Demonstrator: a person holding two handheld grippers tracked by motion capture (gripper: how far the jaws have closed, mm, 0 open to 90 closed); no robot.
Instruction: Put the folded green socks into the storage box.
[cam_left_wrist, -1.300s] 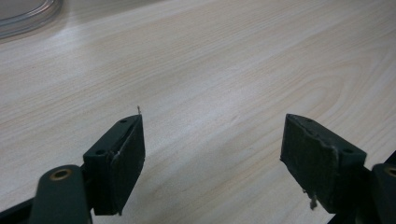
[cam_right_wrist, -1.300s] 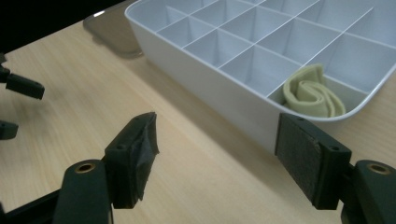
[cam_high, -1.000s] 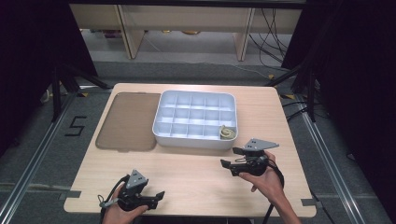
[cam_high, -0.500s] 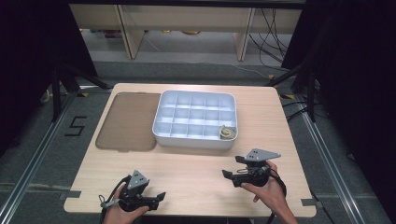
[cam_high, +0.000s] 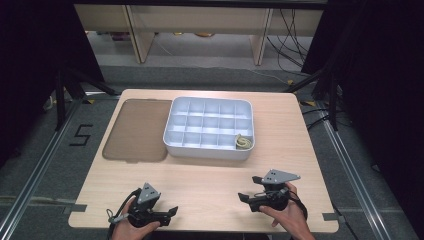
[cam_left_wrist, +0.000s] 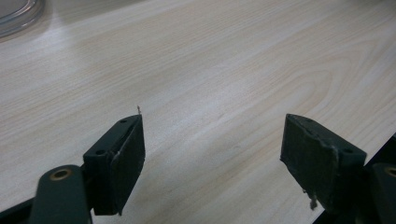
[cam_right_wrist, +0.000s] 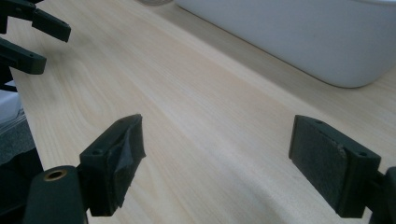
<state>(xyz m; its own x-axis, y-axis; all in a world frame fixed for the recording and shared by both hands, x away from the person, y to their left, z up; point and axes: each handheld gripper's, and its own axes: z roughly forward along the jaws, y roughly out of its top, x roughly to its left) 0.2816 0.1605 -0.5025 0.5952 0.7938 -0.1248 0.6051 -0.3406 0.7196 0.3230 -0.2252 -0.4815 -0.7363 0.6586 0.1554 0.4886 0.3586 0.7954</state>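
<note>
Compartment tray (cam_high: 209, 150), white w/ a grid of cells, sits mid-table toward the far side; its near-right cell holds a small pale coiled item (cam_high: 243, 142), too small to ID. Just left of the tray, touching or nearly so, lies a flat brown lid (cam_high: 135, 130). Your right gripper (cam_high: 248, 196) is at the near right of the wooden table (cam_high: 210, 185), well apart from the tray, jaws pointing left; they've just been opening and now stand wide w/ nothing between them. In the right gripper view you see bare wood between the pads (cam_right_wrist: 329, 163), the tray's white wall (cam_right_wrist: 299, 37) far right, and the other gripper's jaws at far left. Your left gripper (cam_high: 172, 210) is at the near left edge, jaws pointing right, also spread wide and empty; the left gripper view has only wood grain between the pads (cam_left_wrist: 128, 156), plus a clear rounded edge at the top-left corner, can't tell what. Only readable writing: a "5" (cam_high: 80, 135) marked on the grey floor, left of the table. No brand or label legible on tray, lid or grippers.
</note>
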